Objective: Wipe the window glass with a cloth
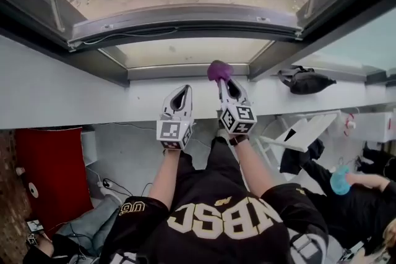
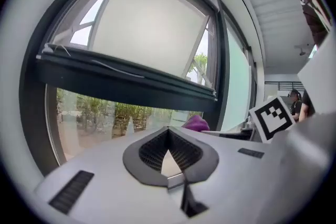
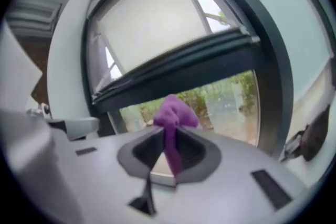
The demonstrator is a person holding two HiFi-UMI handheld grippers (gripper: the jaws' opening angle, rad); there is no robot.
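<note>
The right gripper (image 1: 226, 82) has its jaws clamped on a purple cloth (image 1: 218, 70), which it holds up near the lower window glass (image 1: 185, 51). Beside it the left gripper (image 1: 183, 89) is raised too, jaws together with nothing between them.

Left gripper (image 1: 183, 91): jaws together, nothing between them. Right gripper (image 1: 224, 85): just beside it, slightly ahead, jaws clamped on purple cloth (image 3: 172, 113). Forearms (image 1: 166, 179) extended forward.
</note>
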